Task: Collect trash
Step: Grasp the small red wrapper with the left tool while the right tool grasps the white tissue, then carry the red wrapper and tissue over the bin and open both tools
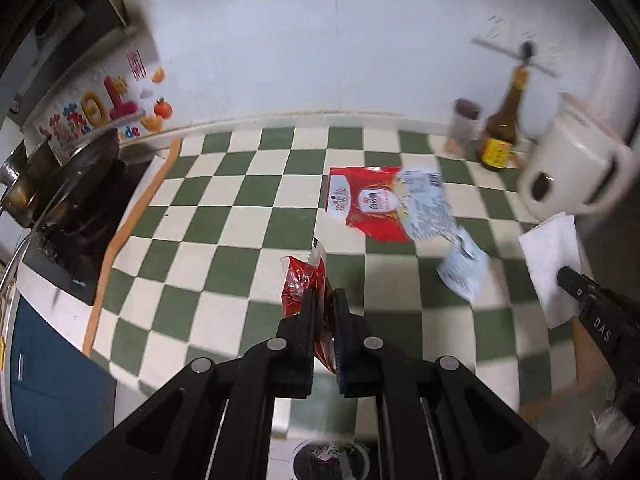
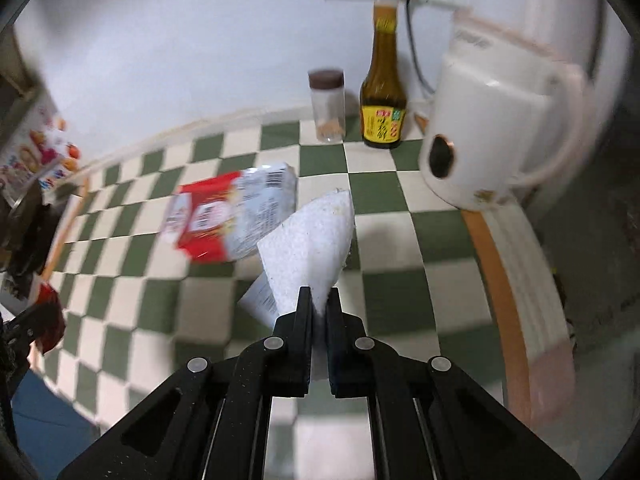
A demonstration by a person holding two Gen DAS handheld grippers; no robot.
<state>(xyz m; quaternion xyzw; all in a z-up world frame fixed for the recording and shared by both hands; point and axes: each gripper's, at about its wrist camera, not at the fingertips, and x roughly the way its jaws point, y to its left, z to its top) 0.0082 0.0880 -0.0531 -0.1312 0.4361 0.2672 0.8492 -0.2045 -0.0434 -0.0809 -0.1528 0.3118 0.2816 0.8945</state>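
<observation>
A crumpled red snack wrapper (image 1: 306,292) is gripped between the closed left tongs (image 1: 323,300), held above the green-and-cream checkered worktop (image 1: 224,216). A white paper napkin (image 2: 310,248) is pinched in the closed right tongs (image 2: 319,300), its free end standing up and fanning out ahead of the fingers. On the worktop, between the two pairs of tongs, a larger red-and-white food packet (image 1: 384,202) is seen lying flat, with a pale blue torn piece of packaging (image 1: 462,268) just beside it. Against the wall at the back, a clear jar with a brown lid (image 2: 327,106) and a brown sauce bottle with a yellow label (image 2: 383,96) are set side by side, and a white electric kettle (image 2: 486,132) is placed to their right. A pan on a black stove (image 1: 68,184) is visible at the left edge, and a bin opening (image 1: 330,458) is glimpsed below the left tongs.
</observation>
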